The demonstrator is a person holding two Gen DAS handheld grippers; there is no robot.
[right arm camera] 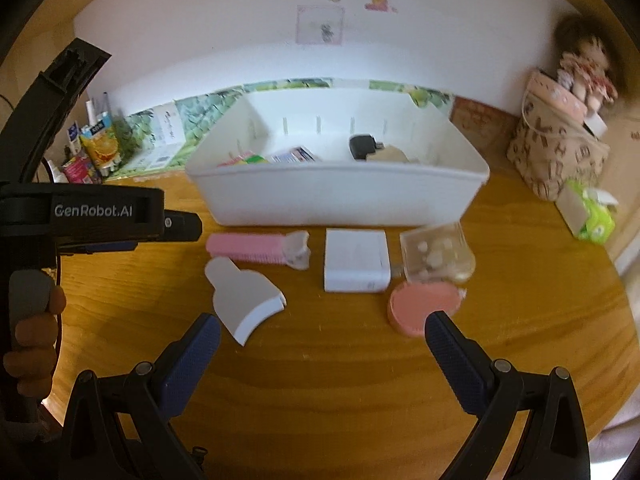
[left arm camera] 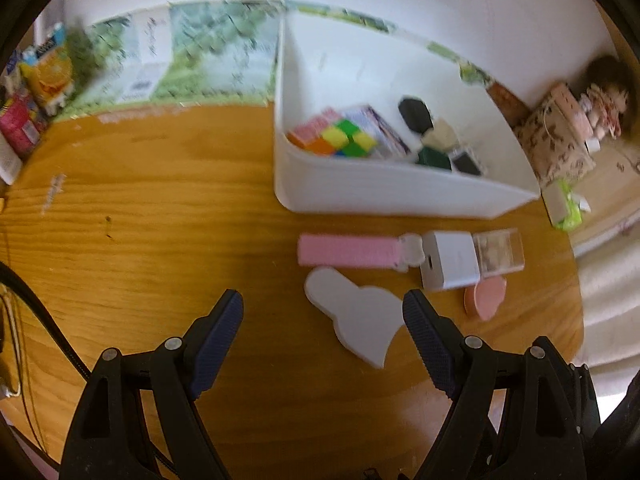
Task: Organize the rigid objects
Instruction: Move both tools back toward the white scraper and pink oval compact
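A white bin stands on the wooden table and holds a colour cube, a black block and other small items. In front of it lie a pink comb-like bar, a white box, a clear plastic case, a pink round lid and a white bottle-shaped flat piece. My left gripper hangs open just above the white flat piece. My right gripper is open over bare table, its right finger beside the pink lid.
Snack packets stand at the back left. A patterned bag with a doll and a green tissue pack sit at the right. A hand holding the left gripper's body fills the left of the right wrist view.
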